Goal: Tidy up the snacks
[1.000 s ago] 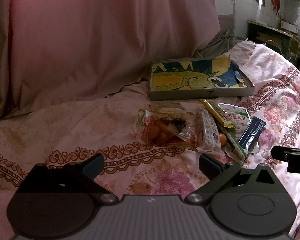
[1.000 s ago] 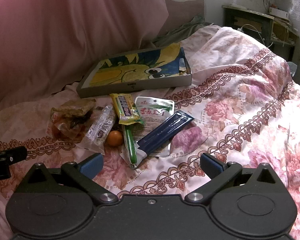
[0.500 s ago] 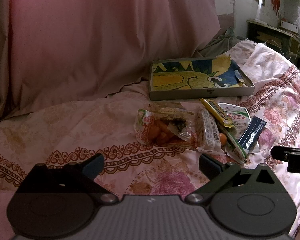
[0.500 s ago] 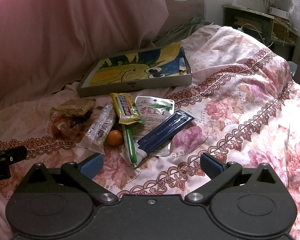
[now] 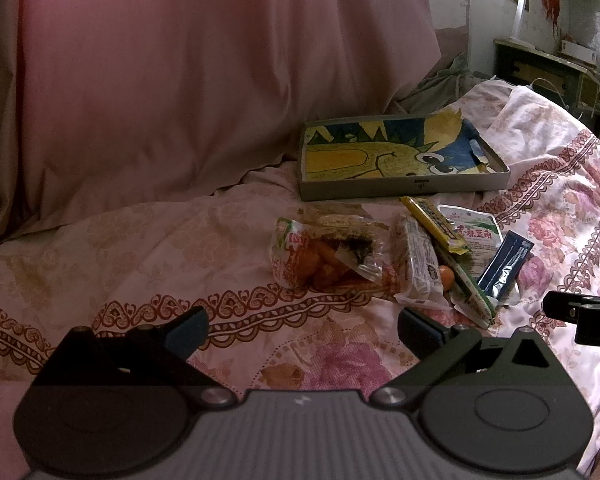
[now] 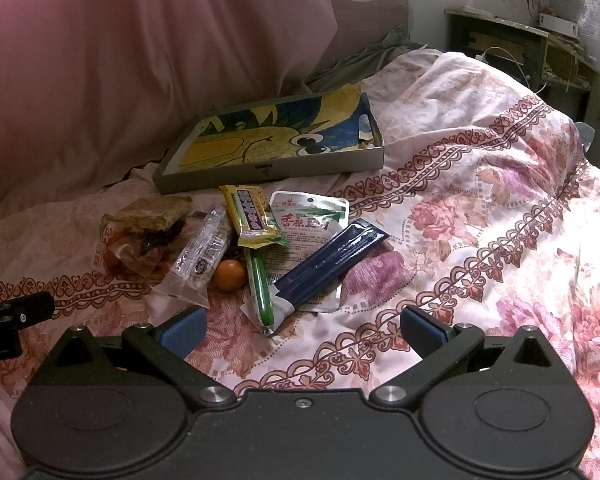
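A pile of snacks lies on the floral bedspread in front of a shallow cardboard box point(image 6: 284, 168) point(image 5: 404, 190) lined with a yellow-and-blue cartoon picture. In the pile are an orange-filled clear bag point(image 5: 324, 256) point(image 6: 140, 240), a clear wrapped bar point(image 6: 202, 256) point(image 5: 418, 264), a yellow bar point(image 6: 252, 216) point(image 5: 434, 222), a white-green pouch point(image 6: 312, 220) point(image 5: 474, 228), a dark blue sachet point(image 6: 332, 260) point(image 5: 506, 258), a green stick point(image 6: 260, 284) and a small orange ball point(image 6: 229, 275). My left gripper point(image 5: 302, 328) and right gripper point(image 6: 303, 328) both hang open and empty short of the pile.
A large pink pillow or draped sheet point(image 5: 180, 80) rises behind the bed at the left. A desk with a white lamp point(image 6: 512, 40) stands at the far right by the wall. The bedspread point(image 6: 480, 220) slopes away to the right.
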Tool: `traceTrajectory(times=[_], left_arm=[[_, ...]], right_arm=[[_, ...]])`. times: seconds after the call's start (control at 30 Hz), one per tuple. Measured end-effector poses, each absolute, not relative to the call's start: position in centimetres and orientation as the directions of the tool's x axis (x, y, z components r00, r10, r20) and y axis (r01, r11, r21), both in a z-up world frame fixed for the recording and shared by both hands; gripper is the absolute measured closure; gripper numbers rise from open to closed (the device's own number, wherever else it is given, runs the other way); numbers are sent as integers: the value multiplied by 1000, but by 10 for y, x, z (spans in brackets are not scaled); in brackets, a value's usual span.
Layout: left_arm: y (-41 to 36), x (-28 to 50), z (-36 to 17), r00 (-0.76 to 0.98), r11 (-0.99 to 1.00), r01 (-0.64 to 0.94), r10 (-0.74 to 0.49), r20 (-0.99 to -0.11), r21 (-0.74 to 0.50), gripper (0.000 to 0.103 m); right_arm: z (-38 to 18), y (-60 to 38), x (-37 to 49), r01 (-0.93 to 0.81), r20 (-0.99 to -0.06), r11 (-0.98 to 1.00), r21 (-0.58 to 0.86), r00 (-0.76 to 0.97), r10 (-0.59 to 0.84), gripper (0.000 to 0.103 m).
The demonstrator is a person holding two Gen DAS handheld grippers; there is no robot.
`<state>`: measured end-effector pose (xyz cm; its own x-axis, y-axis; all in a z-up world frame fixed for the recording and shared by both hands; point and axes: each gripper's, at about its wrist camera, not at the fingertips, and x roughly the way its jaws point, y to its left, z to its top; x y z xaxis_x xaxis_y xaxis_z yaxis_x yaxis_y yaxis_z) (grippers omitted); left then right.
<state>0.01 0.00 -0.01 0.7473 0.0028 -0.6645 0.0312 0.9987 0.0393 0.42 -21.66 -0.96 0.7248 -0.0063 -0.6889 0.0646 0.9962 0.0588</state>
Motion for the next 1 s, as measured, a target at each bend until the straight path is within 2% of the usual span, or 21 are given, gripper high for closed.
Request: traceTrajectory(times=[0.53,1.0], left_arm=[[2,1,-1,730,998,39,-1,-683,40,0],[-2,45,-11,602,989,142,-121,-789,-44,0]], right_arm=[[-14,-216,9,53,-711,996,70,703,13,0],[-2,-250,53,37,-726,980,194,677,118,0]])
